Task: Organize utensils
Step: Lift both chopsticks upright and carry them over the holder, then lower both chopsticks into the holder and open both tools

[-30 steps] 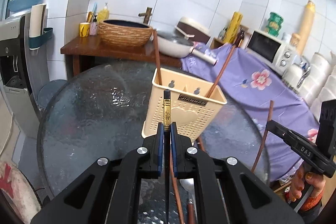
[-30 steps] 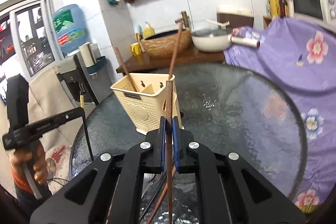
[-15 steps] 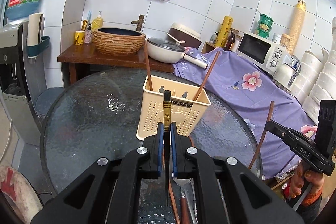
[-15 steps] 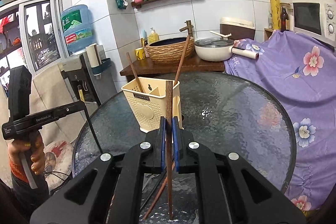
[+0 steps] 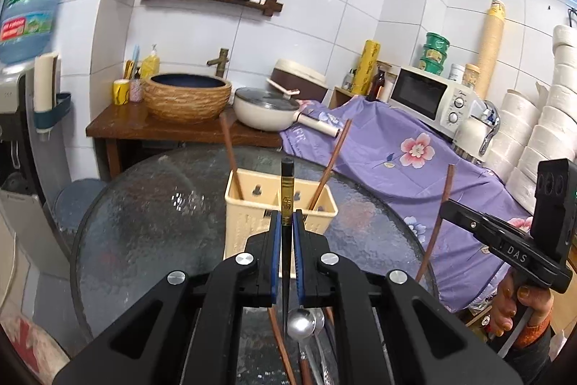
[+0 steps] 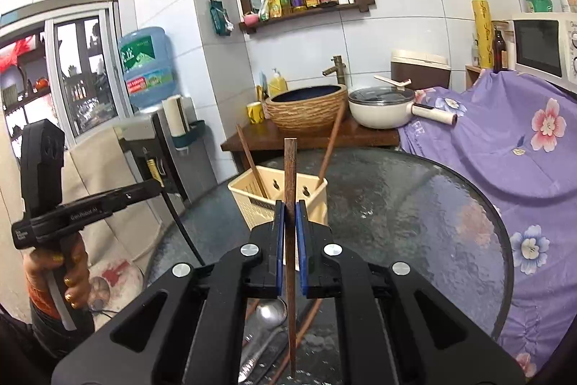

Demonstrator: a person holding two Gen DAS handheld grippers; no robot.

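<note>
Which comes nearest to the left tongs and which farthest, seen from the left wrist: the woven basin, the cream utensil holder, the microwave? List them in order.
1. Cream utensil holder: just ahead of the left tongs, on the glass table.
2. Woven basin: behind, left, on the wooden stand.
3. Microwave: far right; close to the basin in depth, so this order is tentative.

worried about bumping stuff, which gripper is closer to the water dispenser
Left. The left gripper sits on the water dispenser's side of the table; the right gripper is further over, toward the purple cloth.
</note>
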